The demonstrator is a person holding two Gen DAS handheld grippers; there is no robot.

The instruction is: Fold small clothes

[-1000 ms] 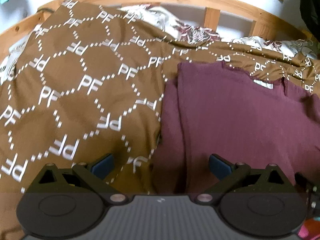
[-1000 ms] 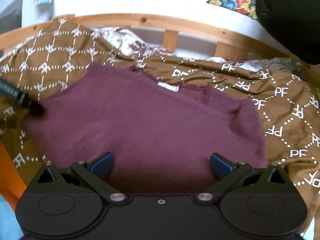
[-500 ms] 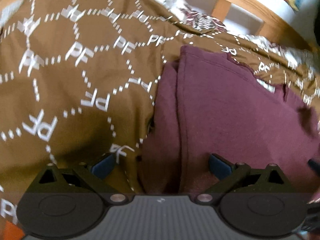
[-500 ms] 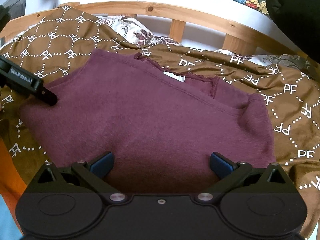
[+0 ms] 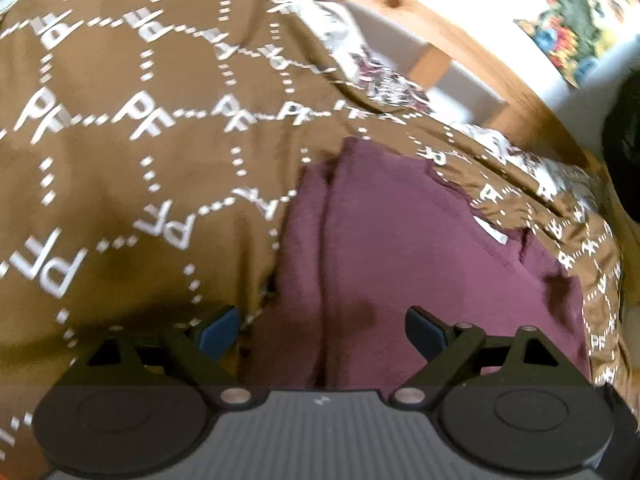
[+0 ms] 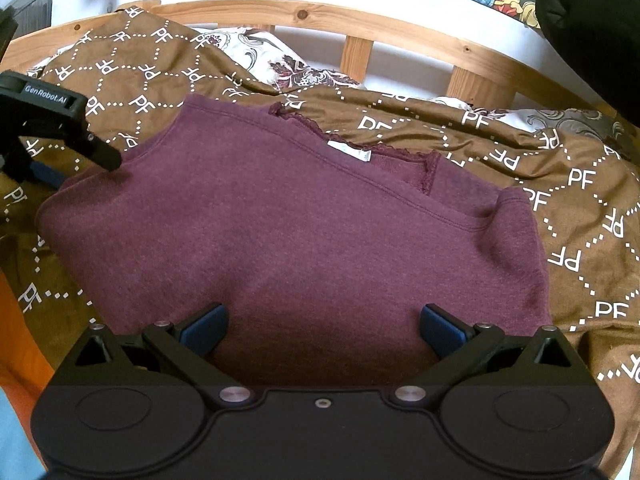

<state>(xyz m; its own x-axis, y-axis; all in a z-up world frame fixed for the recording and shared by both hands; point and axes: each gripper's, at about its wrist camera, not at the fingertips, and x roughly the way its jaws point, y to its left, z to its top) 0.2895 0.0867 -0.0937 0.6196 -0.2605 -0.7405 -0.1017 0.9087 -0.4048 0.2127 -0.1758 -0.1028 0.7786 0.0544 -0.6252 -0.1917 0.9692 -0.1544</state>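
Left gripper (image 5: 322,326) is dipping closer, rolling, jaws closing around the maroon top's (image 6: 280,232) folded edge.
The top is lying flat on the brown bedspread (image 6: 580,208), near hem hidden; right gripper (image 6: 322,328) is hovering spread wide.

Bright daylight, fisheye bending, left-view blur

"PF" repeats across the brown blanket (image 6: 500,152); "GenRobot.AI" stands on the left gripper (image 6: 48,101).

blurred: brown blanket (image 5: 120,140) | cut off: left tool (image 6: 60,120)
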